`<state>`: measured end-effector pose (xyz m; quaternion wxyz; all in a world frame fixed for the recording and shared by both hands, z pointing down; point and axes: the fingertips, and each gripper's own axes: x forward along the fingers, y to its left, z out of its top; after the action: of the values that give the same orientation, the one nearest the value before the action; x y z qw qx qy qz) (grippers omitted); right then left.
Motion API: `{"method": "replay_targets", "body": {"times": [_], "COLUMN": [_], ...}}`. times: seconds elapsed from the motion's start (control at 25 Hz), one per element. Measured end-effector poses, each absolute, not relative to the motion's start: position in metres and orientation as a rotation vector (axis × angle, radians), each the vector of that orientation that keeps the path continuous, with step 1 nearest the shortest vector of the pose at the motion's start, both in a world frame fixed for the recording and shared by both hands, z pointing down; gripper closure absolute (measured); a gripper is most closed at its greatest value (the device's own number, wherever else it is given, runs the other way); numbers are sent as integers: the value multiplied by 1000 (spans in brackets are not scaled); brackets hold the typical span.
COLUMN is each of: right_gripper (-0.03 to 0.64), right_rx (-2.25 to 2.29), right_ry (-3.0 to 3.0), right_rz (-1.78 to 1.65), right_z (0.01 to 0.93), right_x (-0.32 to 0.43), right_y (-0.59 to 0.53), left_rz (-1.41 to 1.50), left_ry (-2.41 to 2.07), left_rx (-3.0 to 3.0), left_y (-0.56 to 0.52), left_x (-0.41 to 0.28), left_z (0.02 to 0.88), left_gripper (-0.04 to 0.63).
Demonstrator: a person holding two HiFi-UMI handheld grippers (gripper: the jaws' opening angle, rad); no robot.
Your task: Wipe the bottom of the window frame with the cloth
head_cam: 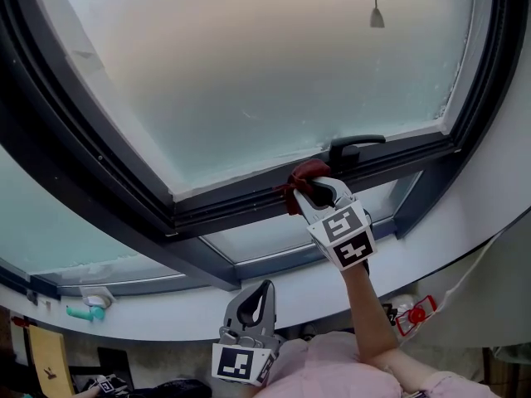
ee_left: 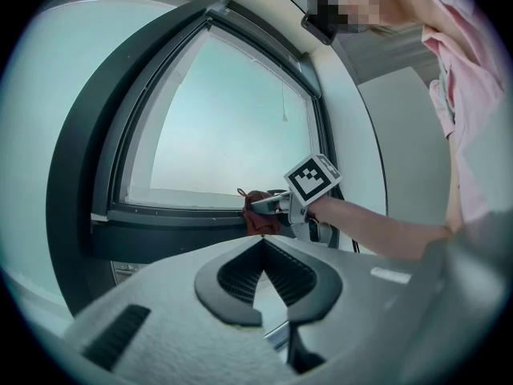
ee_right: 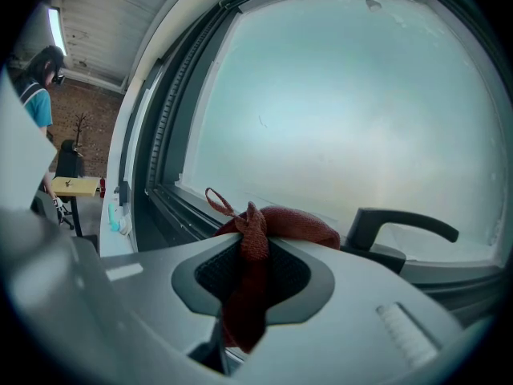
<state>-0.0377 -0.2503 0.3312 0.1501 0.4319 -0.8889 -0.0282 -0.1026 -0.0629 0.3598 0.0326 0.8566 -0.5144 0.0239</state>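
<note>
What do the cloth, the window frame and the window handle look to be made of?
Cloth: dark red woven fabric, matte, with a visible weave and soft folds.
Window frame: dark grey, smooth with a slight sheen; it could be painted metal or plastic, and the look does not settle which.
Handle: black and smooth, probably coated metal or hard plastic.

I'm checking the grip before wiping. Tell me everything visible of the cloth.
The cloth is dark red, woven-looking fabric, bunched into a wad. The right gripper is shut on it; a tail hangs down between the jaws and a thin loop sticks up. It sits at the bottom of the window frame, just left of the black handle.
</note>
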Motion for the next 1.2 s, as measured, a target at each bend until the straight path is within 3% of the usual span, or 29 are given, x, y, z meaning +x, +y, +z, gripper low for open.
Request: {"method": "replay_targets", "body": {"times": [0.88, 1.2], "right_gripper": [540, 540], "right_rx": [1500, 1553], "right_ry": [-2447, -2385], "right_rz": [12, -36], "right_z": [334, 334], "right_x": [61, 63], "right_y": [-269, -269], "left_rz": [78, 70], "left_ry": [-1552, -1575], "left_rx": [2656, 2644], "left_y": [-62, -54], "left_x": [-101, -108], "left_z": [358, 357], "left_gripper": [598, 598]}}
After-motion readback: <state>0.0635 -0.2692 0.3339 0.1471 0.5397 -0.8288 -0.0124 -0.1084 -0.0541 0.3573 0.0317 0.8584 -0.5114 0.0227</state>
